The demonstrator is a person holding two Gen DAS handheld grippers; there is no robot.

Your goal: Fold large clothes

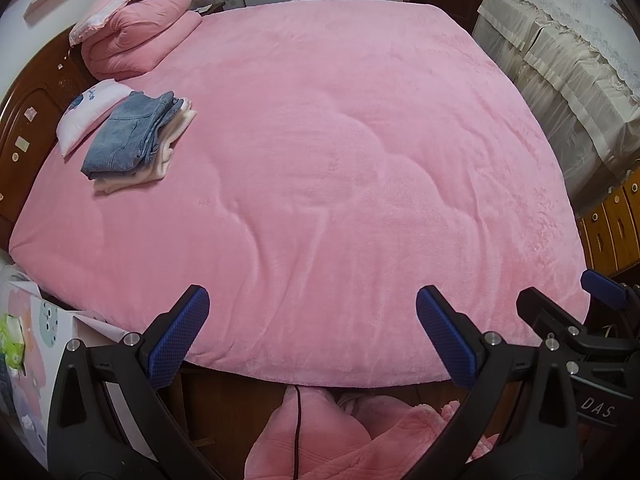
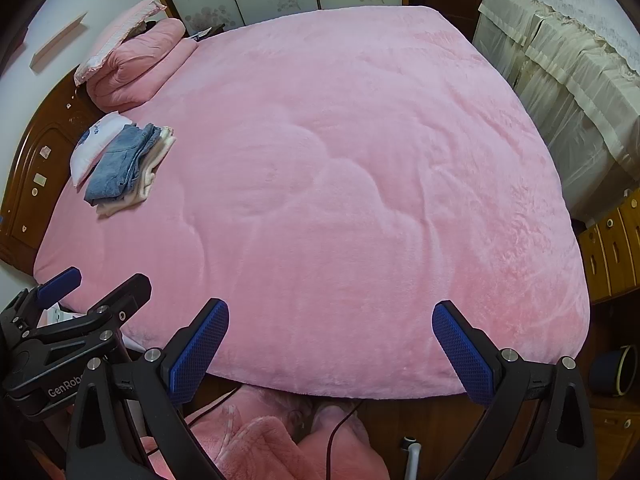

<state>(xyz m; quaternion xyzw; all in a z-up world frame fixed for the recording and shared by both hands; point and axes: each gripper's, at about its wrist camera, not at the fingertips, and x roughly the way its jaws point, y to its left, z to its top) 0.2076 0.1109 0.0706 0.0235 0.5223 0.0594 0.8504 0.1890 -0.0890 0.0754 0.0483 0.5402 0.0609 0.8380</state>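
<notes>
Room: bedroom with a wide bed (image 1: pixel 340 160) under a smooth pink plush cover, a carved wooden headboard (image 1: pixel 28 120) on the left, floral wardrobe doors behind, lace-draped boxes (image 1: pixel 568 80) on the right.
Folded stack: jeans (image 1: pixel 128 136) lie on pale folded garments, touching a small white pillow (image 1: pixel 80 112) near the headboard; a rolled pink quilt (image 1: pixel 136 36) sits further back.
Next garment: none lies spread on the cover; a pink fleecy heap (image 2: pixel 272 440) sits low below the bed's near edge, and I cannot tell whether it is clothing.
Left gripper (image 1: pixel 312 336): fingers spread wide, holding nothing, hovering over the near edge.
Right gripper (image 2: pixel 330 348): likewise spread and empty, just beside the left one.
Risk: a dark cable (image 1: pixel 297 432) runs over the fleece; grabbing there could snag it.
Risk: the plush cover could bunch up with a thin garment if pinched too deep.
</notes>
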